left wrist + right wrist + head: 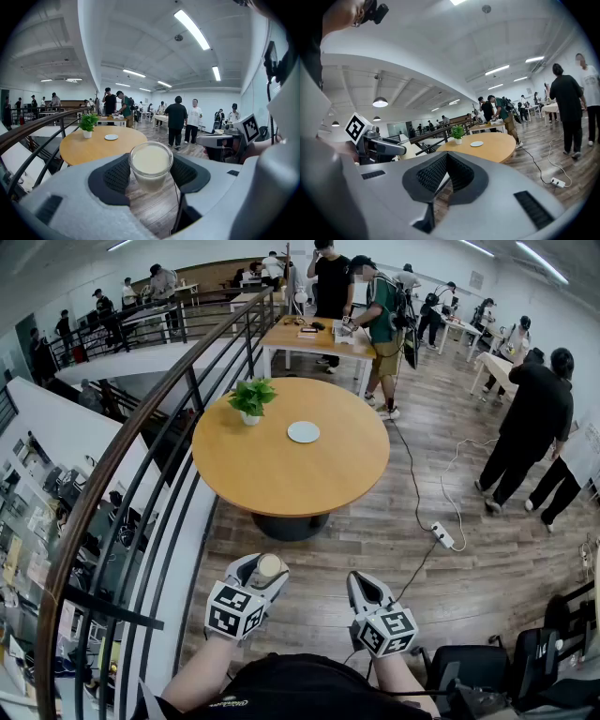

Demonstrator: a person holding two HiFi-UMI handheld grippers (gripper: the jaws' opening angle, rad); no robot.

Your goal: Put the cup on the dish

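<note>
A clear glass cup (151,164) full of a milky drink sits upright between the dark pads of my left gripper (151,176), which is shut on its sides. In the head view the cup (270,565) and left gripper (262,568) hover over the wooden floor, well short of the round wooden table (281,479). The small white dish (303,432) lies near the table's far middle, beside a potted plant (251,397). The dish (111,137) shows far ahead in the left gripper view. My right gripper (362,587) is shut with nothing in it (445,171).
A dark curved railing (159,427) runs along the left, beside the table. A cable and power strip (442,536) lie on the floor to the right. People (530,423) stand at the right and around a far table (319,334). A black chair (525,662) is at my lower right.
</note>
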